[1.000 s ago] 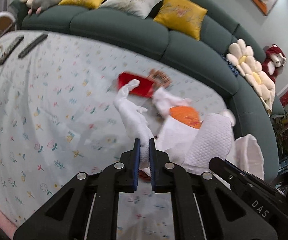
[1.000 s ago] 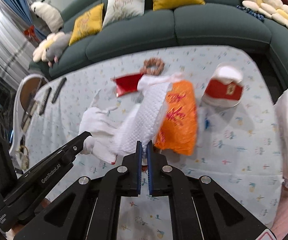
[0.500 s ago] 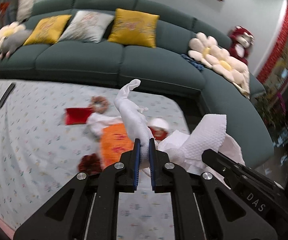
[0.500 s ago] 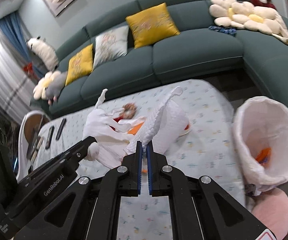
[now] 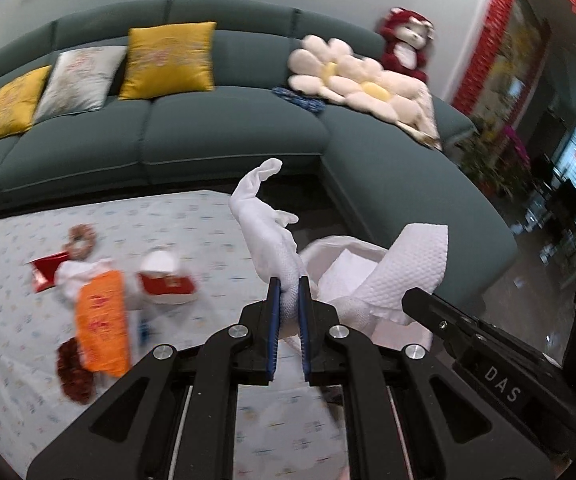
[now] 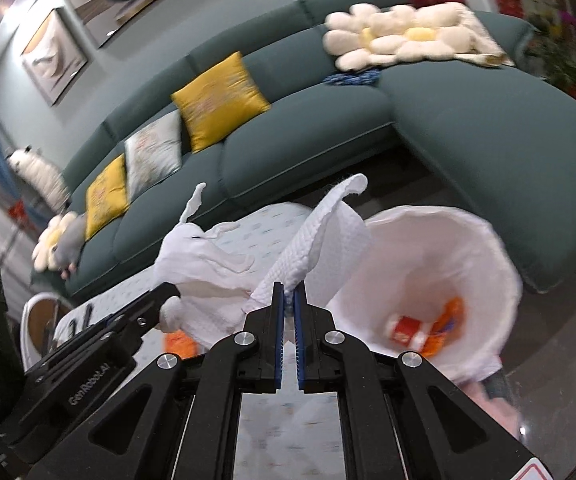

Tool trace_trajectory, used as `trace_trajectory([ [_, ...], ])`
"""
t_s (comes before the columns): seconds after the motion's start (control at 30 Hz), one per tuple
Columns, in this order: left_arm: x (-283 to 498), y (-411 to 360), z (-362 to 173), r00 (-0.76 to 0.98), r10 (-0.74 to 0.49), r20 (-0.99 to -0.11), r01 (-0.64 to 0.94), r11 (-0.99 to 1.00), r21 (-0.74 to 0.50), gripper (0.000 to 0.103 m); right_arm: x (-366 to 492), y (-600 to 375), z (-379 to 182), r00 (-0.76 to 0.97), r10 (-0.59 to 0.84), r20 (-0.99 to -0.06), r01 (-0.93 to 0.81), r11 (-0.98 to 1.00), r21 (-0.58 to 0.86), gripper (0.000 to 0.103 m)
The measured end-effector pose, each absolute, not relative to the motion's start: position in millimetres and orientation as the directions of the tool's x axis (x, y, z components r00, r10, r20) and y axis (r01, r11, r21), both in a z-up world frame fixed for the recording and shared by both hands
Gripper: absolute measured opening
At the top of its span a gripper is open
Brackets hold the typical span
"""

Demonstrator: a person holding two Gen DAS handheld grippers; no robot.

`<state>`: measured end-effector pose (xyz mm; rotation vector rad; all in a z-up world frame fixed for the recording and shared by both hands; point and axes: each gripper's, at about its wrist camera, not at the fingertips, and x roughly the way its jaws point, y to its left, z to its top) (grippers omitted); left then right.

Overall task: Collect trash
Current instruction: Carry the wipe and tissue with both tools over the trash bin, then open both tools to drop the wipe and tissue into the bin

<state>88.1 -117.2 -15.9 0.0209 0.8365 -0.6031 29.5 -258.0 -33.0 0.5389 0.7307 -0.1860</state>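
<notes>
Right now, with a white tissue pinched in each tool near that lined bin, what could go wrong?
1. The right tool grips its embossed paper towel only by a thin corner, so it might slip before it reaches the white-lined bin.
2. The left tool holds a crumpled tissue close beside the towel; the two could snag together.
3. The bin's liner looks soft, so a nudge may fold its rim.

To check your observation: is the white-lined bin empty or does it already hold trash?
Not empty. The bin holds a red-and-white cup and orange wrappers at its bottom.
</notes>
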Motion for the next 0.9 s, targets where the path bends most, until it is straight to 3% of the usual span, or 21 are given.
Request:
trace_trajectory([
  [0.27,84.5,-188.7,-32.3,0.42,-0.541,-0.729,0.603,0.767,-0.222,0.009,4.5,-321.4,-50.2,0.702,-0.077,-0.708,0.454,0.815,0.36,0.005],
  [0.6,92.4,-228.0,-50.5,0.354,-0.563,-0.747,0.62,0.739,-0.263,0.012,6.3,-352.2,-71.6,0.666,-0.091,-0.74,0.502,0.789,0.354,0.005],
  [0.67,94.3,-228.0,-52.5,0.366,-0.55,-0.751,0.598,0.757,-0.264,0.028,9.9,-352.9,-73.0,0.663,-0.088,-0.743,0.5,0.791,0.352,0.006],
  [0.7,94.9,-227.1,-52.8,0.377,-0.543,-0.75,0.587,0.766,-0.26,0.043,11.3,-352.2,-74.3,0.661,-0.087,-0.745,0.498,0.794,0.348,0.008],
  [0.73,96.4,-223.5,-52.9,0.398,-0.528,-0.75,0.568,0.784,-0.251,0.052,11.5,-351.9,-75.2,0.659,-0.086,-0.747,0.496,0.797,0.345,0.01],
  [0.9,104.1,-203.6,-56.5,0.415,-0.506,-0.756,0.529,0.811,-0.252,0.052,18.6,-346.9,-78.3,0.65,-0.09,-0.755,0.501,0.798,0.336,0.014],
])
